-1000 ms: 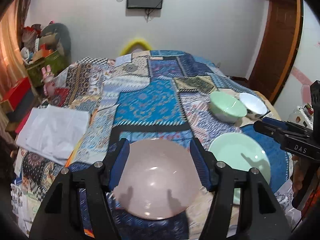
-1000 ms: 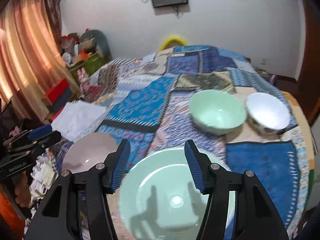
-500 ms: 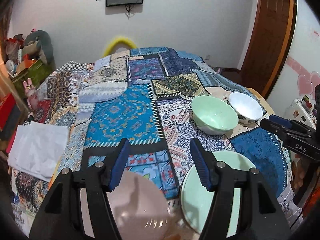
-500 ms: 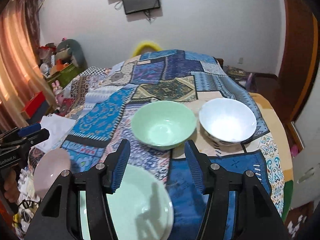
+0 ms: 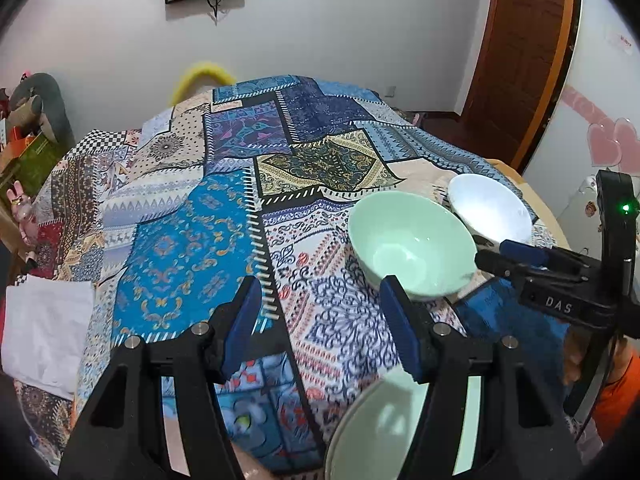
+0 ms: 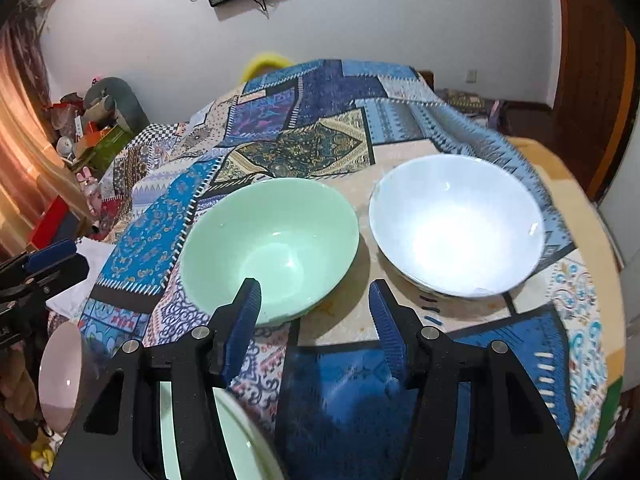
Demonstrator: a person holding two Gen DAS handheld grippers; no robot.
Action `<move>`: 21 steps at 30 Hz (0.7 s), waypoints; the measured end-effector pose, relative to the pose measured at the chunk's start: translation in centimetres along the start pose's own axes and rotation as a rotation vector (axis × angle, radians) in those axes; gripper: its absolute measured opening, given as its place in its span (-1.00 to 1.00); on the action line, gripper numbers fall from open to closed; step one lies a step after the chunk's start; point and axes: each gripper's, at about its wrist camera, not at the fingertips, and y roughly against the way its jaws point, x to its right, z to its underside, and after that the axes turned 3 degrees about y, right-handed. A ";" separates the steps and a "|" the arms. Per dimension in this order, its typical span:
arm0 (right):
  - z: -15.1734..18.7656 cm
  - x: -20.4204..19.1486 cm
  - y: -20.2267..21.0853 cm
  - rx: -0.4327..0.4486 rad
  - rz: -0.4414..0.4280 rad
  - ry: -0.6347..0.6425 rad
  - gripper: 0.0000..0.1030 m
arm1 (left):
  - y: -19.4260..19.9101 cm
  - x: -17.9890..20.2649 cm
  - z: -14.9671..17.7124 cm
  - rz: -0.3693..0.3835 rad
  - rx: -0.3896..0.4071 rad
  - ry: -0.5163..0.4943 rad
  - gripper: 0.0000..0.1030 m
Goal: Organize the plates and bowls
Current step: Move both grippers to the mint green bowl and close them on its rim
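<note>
A pale green bowl (image 6: 272, 248) and a white bowl (image 6: 456, 224) sit side by side on the patchwork cloth, both empty. My right gripper (image 6: 314, 314) hovers open just before them, its left finger over the green bowl's near rim, nothing between its pads. A green plate (image 6: 232, 440) lies under its left finger and a pink plate (image 6: 60, 376) farther left. In the left wrist view my left gripper (image 5: 322, 320) is open over bare cloth, with the green bowl (image 5: 412, 248) ahead right, the white bowl (image 5: 490, 212) beyond it and the green plate (image 5: 376, 428) under its right finger.
The right gripper (image 5: 496, 254) reaches in from the right beside the green bowl. A folded white cloth (image 5: 44, 328) lies at the table's left side. The table's tan edge (image 6: 580, 200) curves close behind the white bowl. Clutter and a curtain stand at the left.
Both grippers have travelled from above the plates toward the bowls. The pink plate has left the left wrist view, the green plate has sunk to the bottom edge, and the bowls loom larger.
</note>
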 end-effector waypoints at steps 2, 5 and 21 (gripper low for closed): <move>-0.1 0.1 -0.8 -0.011 -0.006 -0.001 -0.11 | -1.3 0.4 -0.5 -0.003 -0.018 -0.015 0.21; -0.3 0.5 -1.7 -0.027 -0.024 -0.017 -0.15 | -2.8 1.0 -1.1 -0.006 -0.036 -0.027 0.21; -1.0 1.9 -5.9 -0.146 -0.092 -0.071 -0.49 | -9.2 2.8 -2.1 0.027 -0.171 -0.063 -0.12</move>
